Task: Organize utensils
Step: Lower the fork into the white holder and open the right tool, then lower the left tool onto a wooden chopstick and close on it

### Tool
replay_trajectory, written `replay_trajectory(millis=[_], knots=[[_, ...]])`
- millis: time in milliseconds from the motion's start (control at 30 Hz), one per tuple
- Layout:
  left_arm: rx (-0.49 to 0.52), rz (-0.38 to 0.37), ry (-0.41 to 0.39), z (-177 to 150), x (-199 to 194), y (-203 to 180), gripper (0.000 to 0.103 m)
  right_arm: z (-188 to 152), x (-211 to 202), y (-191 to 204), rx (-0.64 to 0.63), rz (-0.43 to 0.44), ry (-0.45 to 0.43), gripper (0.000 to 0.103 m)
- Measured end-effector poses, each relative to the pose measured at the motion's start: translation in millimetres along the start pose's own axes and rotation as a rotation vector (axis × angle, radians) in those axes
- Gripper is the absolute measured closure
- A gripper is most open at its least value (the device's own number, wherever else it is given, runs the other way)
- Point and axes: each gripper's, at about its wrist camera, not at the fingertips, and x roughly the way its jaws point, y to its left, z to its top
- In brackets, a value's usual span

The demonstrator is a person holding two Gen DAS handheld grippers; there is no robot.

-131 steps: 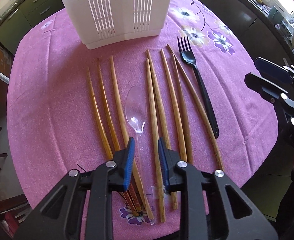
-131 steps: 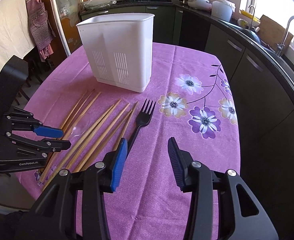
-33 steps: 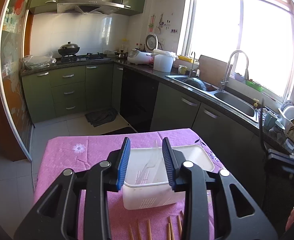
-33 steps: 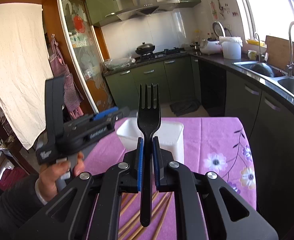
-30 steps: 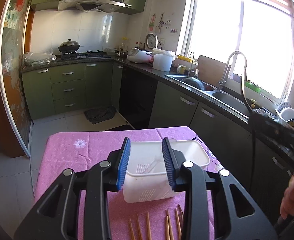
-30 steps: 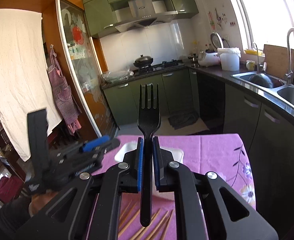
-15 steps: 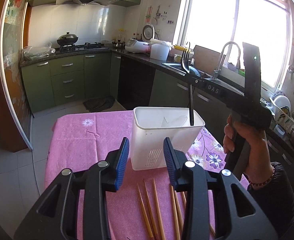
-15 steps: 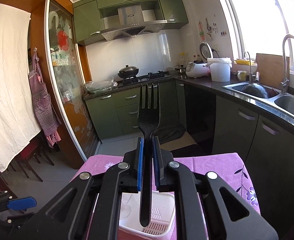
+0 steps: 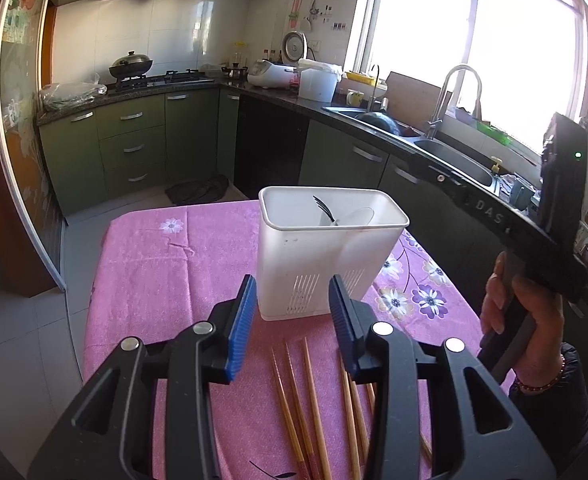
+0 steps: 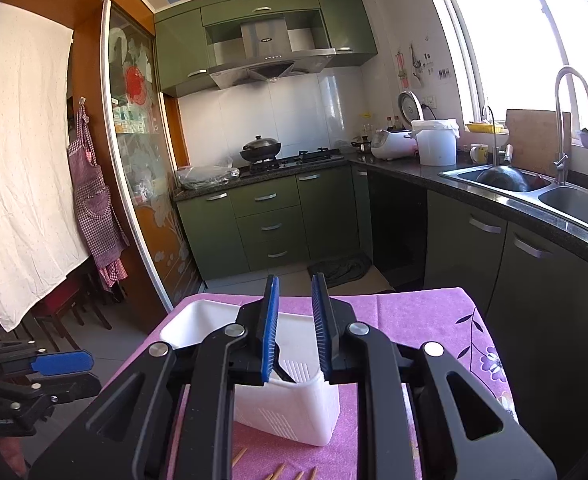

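Left wrist view, lower centre of the frame: the left gripper [image 9: 290, 316] hangs with its blue pads spread wide and nothing between them, just as it did half a second ago. Behind it, at the bottom of the frame, wooden chopsticks [image 9: 313, 408] lie side by side on the pink floral cloth of the worktop [image 9: 154, 264]. Further back, at mid-frame, stands the white utensil holder [image 9: 317, 264], and the black fork [image 9: 323, 210] now sits inside it, tines up and tilted just below the rim; half a second ago the fork stood tall above the rim, clamped by the other tool. A clear spoon [image 9: 359, 216] rests beside the fork in the same holder. At the right edge of the frame a hand [image 9: 525, 312] grips the handle of the right tool, now raised clear of the holder.

Right wrist view, lower centre of the frame: the right gripper [image 10: 294, 332] is parted to a moderate gap and holds nothing, where half a second ago it was closed on the fork's handle. Directly beneath its pads sits the utensil holder [image 10: 290, 412], with a dark sliver of the fork [image 10: 282, 372] visible between the fingers. Chopstick tips [image 10: 278, 472] show at the bottom edge. At lower left of the frame the left gripper [image 10: 62, 372] appears from the side. Green kitchen cabinets [image 10: 270, 216] fill the far background.
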Motion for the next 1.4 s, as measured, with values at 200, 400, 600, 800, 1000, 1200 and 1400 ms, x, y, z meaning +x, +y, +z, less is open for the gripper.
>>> replay_trajectory(millis=[200,400,600,800,1000,1200,1400], knots=[[-0.015,0.029,0.113,-18.6,14.0,2.5,0.061,-27.0,-43.2,-11.1,0.017,-0.03,0.109,0.084],[-0.039,0.064,0.321,-56.4,53.7,7.2,0.062,-83.4,-55.1,-24.9,0.035,-0.049,0.269,0.079],[-0.054,0.073,0.468,-81.0,90.6,10.8,0.074,-118.8,-56.6,-31.8,0.063,-0.039,0.341,0.08],[-0.067,0.072,0.524,-84.5,109.8,10.7,0.077,-123.4,-53.8,-33.8,0.07,-0.031,0.364,0.08],[-0.049,0.093,0.56,-84.0,118.8,7.6,0.085,-122.3,-49.6,-34.0,0.079,-0.029,0.378,0.08],[-0.031,0.1,0.579,-84.8,121.6,4.0,0.095,-123.4,-47.5,-33.0,0.078,-0.027,0.389,0.077],[-0.03,0.097,0.573,-86.2,122.8,0.8,0.096,-125.6,-42.8,-27.8,0.049,-0.026,0.422,0.075]])
